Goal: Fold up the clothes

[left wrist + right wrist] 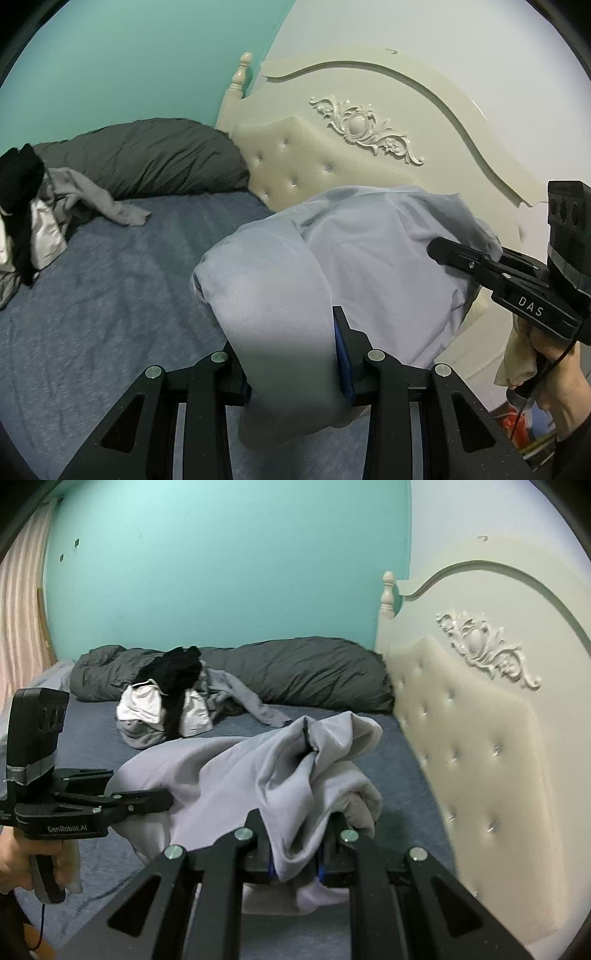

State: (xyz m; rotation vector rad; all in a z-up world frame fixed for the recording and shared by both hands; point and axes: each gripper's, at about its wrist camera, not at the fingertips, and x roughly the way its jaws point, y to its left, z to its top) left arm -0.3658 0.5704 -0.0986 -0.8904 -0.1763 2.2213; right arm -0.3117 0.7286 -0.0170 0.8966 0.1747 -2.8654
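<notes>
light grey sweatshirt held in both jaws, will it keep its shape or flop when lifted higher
Probably floppy: the sweatshirt already sags and bunches between the left gripper and right gripper. It looks thick and fleecy, so likely a bit heavy for cloth and not slippery. Loose parts would likely hang down towards the bed.

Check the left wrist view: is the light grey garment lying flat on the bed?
No, the light grey garment hangs bunched between the left gripper's fingers.
</notes>
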